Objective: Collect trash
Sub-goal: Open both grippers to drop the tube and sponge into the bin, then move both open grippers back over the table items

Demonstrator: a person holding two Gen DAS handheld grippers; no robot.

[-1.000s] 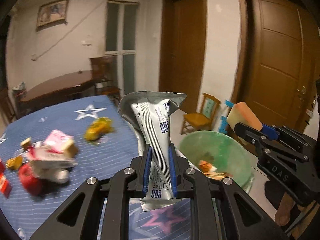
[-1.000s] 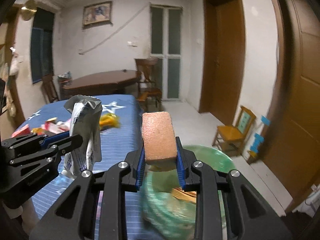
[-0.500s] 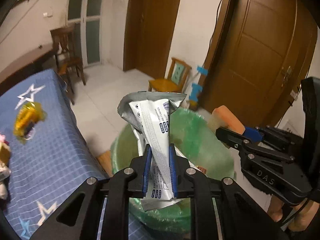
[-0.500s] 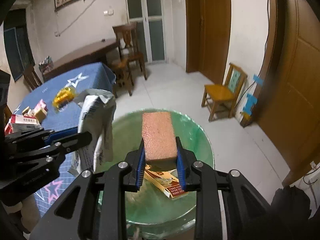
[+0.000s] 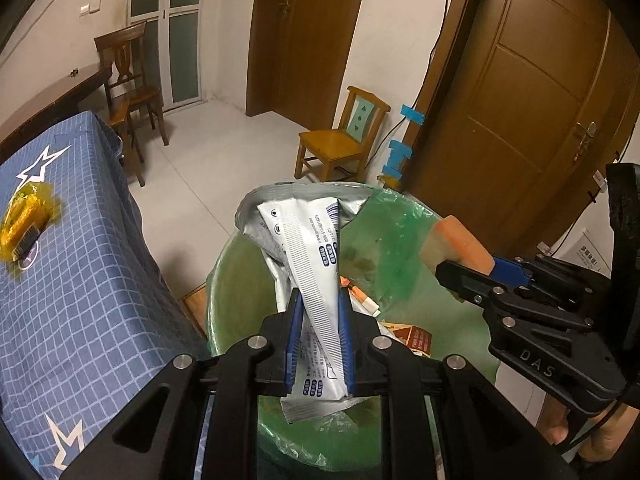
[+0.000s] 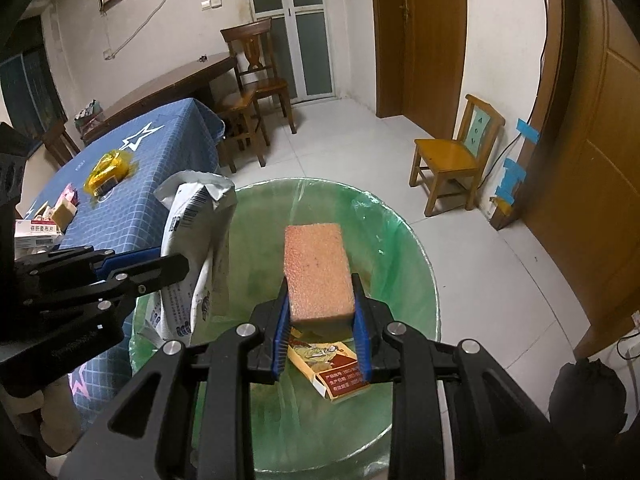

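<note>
My left gripper (image 5: 319, 304) is shut on a white and silver foil pouch (image 5: 310, 256), held upright over the mouth of a bin lined with a green bag (image 5: 400, 232). My right gripper (image 6: 320, 292) is shut on an orange sponge (image 6: 318, 266) above the same bin (image 6: 400, 248). In the right wrist view the pouch (image 6: 196, 232) and the left gripper (image 6: 176, 266) hang at the bin's left rim. The sponge (image 5: 456, 242) and the right gripper (image 5: 444, 270) show at the right of the left wrist view. A yellow-red carton (image 6: 330, 364) lies in the bin.
A table with a blue star-patterned cloth (image 6: 152, 204) stands left of the bin, bearing a yellow wrapper (image 6: 106, 170) and small boxes (image 6: 38, 232). A small wooden chair (image 6: 456, 160) stands by the wall, a dark chair (image 6: 256, 92) and brown table behind. A black bag (image 6: 588, 396) lies at right.
Both grippers have swung from over the blue table to above the green-lined bin and tipped downward. Each still grips its item. The bin now fills the lower part of both views.
</note>
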